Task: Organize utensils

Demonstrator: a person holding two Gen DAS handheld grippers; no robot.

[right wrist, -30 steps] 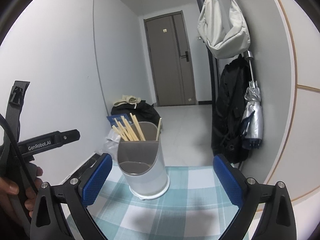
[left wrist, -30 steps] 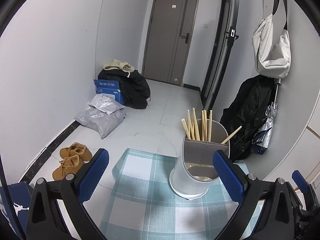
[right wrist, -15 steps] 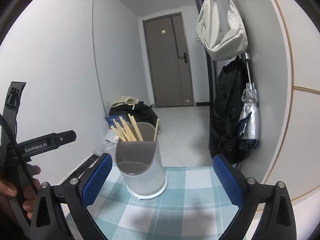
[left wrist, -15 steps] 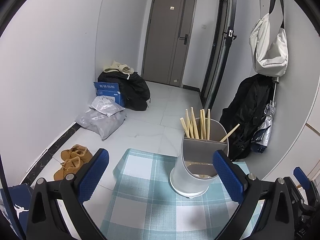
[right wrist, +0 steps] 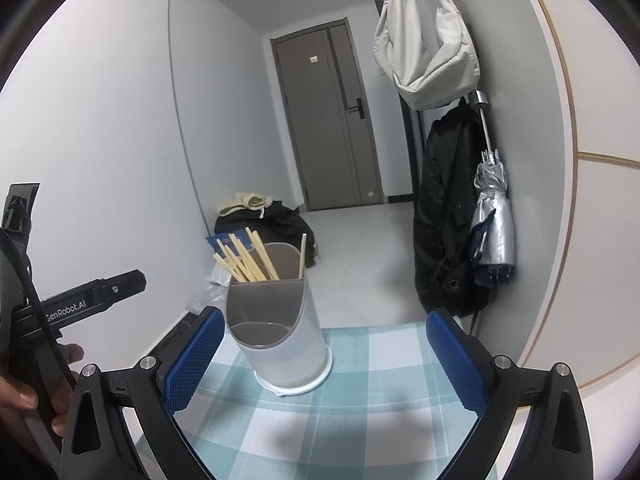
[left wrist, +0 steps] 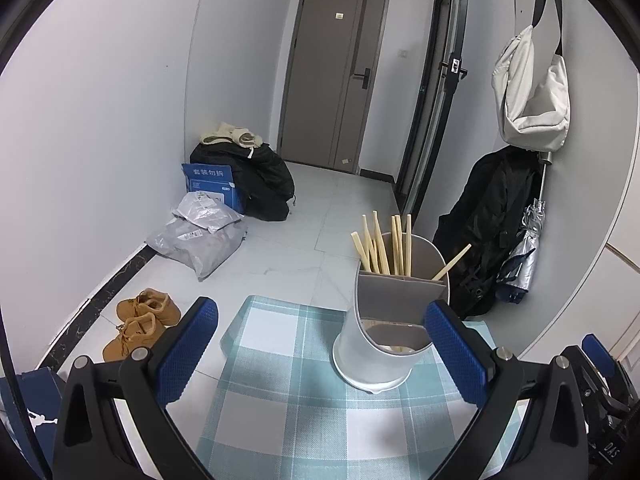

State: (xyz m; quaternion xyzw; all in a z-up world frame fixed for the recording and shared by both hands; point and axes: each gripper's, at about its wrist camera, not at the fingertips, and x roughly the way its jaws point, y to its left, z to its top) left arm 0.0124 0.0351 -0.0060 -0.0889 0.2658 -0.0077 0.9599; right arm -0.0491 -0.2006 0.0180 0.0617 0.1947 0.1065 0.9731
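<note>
A white and grey utensil holder point(left wrist: 390, 320) point(right wrist: 276, 320) stands upright on a teal checked tablecloth point(left wrist: 288, 392) point(right wrist: 360, 420). Several wooden chopsticks point(left wrist: 380, 248) point(right wrist: 244, 256) stick up from its rear compartment; one more point(left wrist: 452, 262) point(right wrist: 302, 256) leans alone at its right. My left gripper point(left wrist: 320, 356) hangs open above the cloth, and the holder stands ahead between its blue pads, close to the right one. My right gripper point(right wrist: 324, 360) is open as well, with the holder ahead near its left pad. Neither holds anything.
The cloth's far edge drops to a tiled floor with brown shoes point(left wrist: 140, 320), grey parcels point(left wrist: 200, 236), a blue box point(left wrist: 210, 184) and black bags point(left wrist: 256, 184). A coat point(right wrist: 444, 216), umbrella point(right wrist: 492, 220) and white bag point(right wrist: 428, 52) hang on the right wall. A hand point(right wrist: 24, 392) grips the left tool.
Both views have shifted slightly; the holder sits a little lower and nearer in each. Both grippers stay open and the chopsticks have not moved.
</note>
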